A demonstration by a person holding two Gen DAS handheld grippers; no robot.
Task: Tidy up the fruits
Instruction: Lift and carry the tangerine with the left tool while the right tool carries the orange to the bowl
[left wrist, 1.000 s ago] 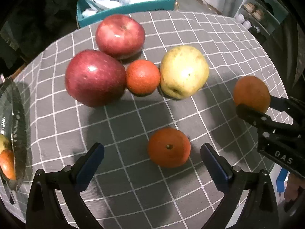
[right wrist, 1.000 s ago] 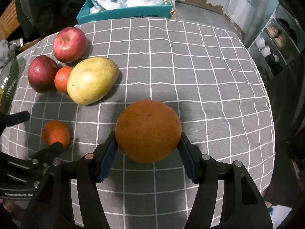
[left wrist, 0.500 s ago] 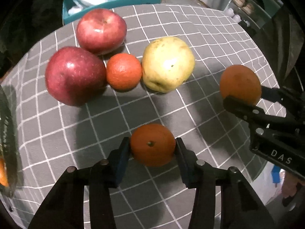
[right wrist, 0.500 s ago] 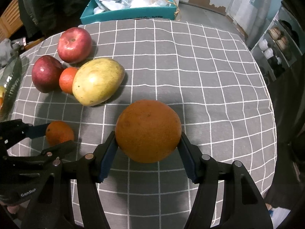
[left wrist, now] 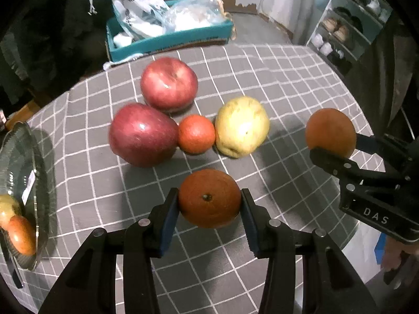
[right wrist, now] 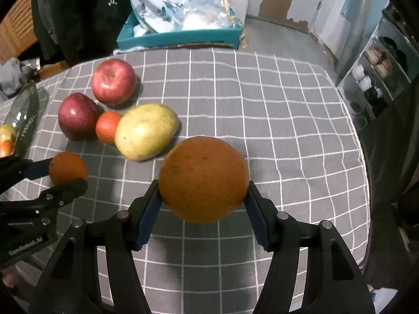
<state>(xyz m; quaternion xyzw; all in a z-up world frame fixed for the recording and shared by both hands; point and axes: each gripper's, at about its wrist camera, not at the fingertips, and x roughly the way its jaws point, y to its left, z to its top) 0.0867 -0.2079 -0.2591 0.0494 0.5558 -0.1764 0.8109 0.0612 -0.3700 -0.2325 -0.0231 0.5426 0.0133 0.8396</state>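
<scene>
Your left gripper has its blue-padded fingers clamped on a small round orange mandarin, pads pressing both its sides, stem scar facing the camera. Your right gripper has its fingers clamped on a larger round orange with dull pitted skin.

Take the pale yellow-green pear-like fruit as your landmark on the tabletop, which wears a grey cloth with a white grid. In the left wrist view the mandarin in your left gripper sits in front of that yellow fruit, nearer the camera and slightly to its left. The larger orange shows to the yellow fruit's right, pinched in the right gripper's black fingers, apart from it.

Just left of the yellow fruit lies a second small orange mandarin, touching or nearly touching it. Left of that mandarin, touching it, is a dark red apple. Behind those two, farther from you than the yellow fruit, rests a lighter red apple.

Far to the left of the yellow fruit, at the tabletop's edge, stands a clear glass dish with a yellow and a reddish fruit in it. Beyond the tabletop, behind the yellow fruit, is a teal cardboard box holding white plastic bags.
</scene>
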